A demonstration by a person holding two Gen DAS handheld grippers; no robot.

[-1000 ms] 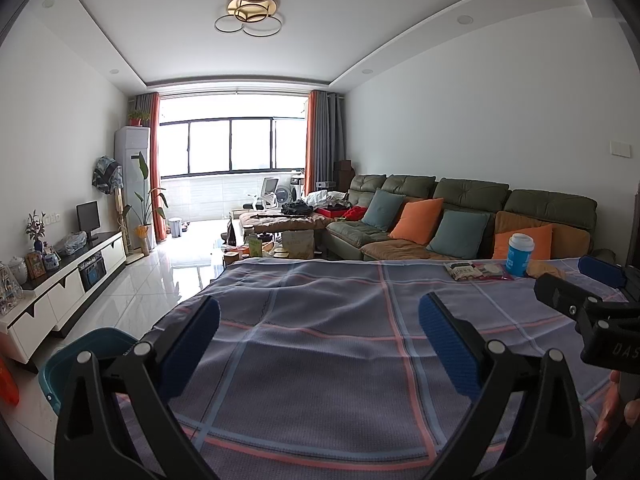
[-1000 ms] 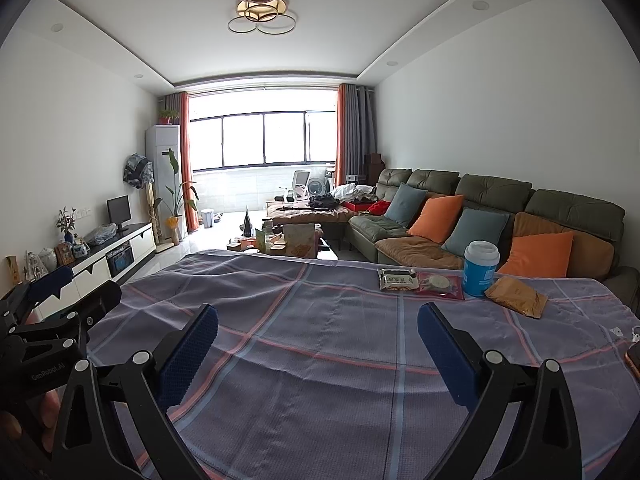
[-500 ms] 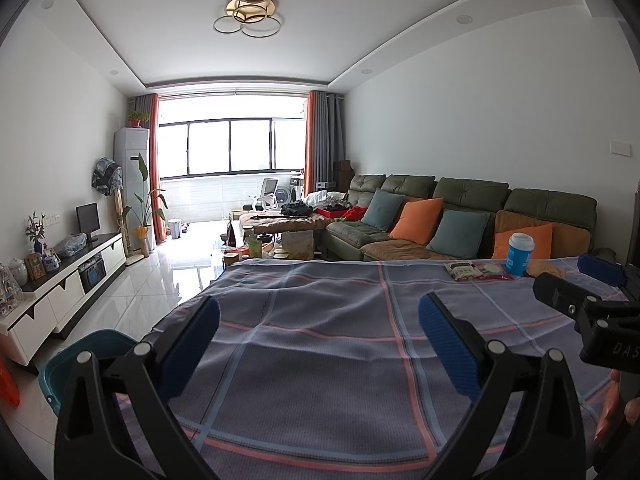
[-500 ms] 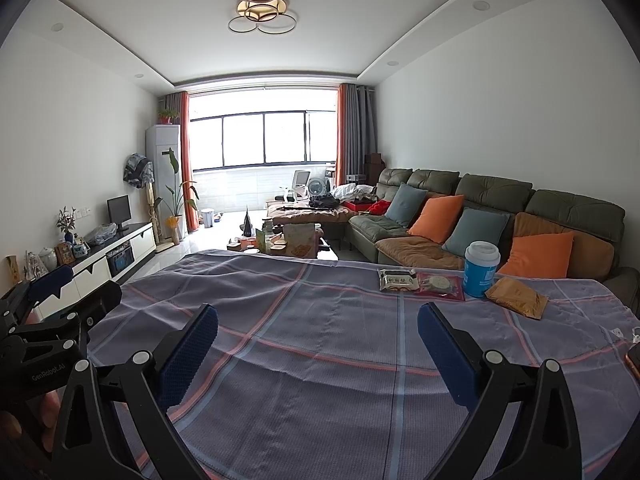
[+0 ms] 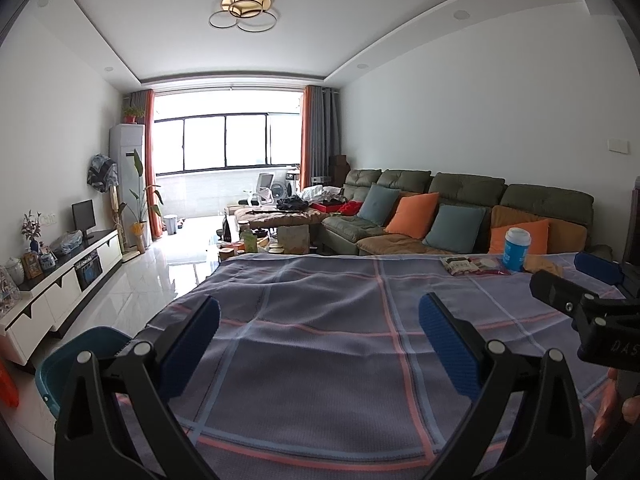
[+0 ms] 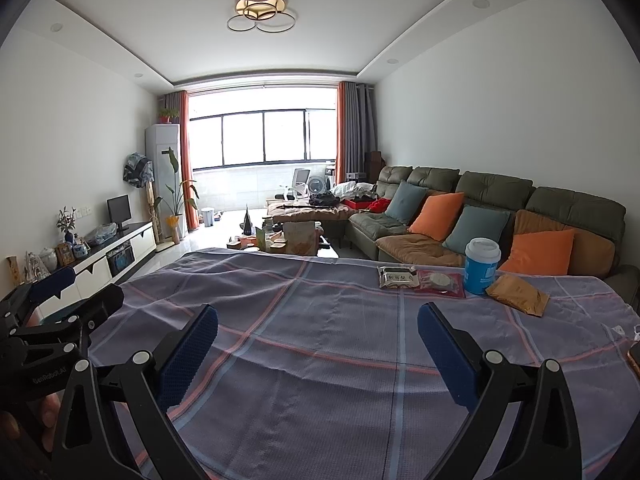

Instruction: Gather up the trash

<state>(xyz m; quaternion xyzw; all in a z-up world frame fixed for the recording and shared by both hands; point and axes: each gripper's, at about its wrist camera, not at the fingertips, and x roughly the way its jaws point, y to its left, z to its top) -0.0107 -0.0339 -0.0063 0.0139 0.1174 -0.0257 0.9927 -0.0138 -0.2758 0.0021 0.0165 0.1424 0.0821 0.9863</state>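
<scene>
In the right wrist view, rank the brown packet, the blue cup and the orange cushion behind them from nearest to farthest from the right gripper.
From the right gripper:
1. Brown packet, on the cloth, front right.
2. Blue cup, just behind the packet, to its left.
3. Orange cushion, on the sofa beyond the table.

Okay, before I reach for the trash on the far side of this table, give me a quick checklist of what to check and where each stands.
1. Right gripper open and empty: ok.
2. Left gripper open and empty: ok.
3. Trash in view: blue cup, brown packet, two flat wrappers on the tablecloth: ok.
4. Path across the cloth to them unobstructed: ok.
5. Bin located: teal bin on the floor at the table's left: ok.
6. Cup empty or full: cannot tell, lid on.
</scene>
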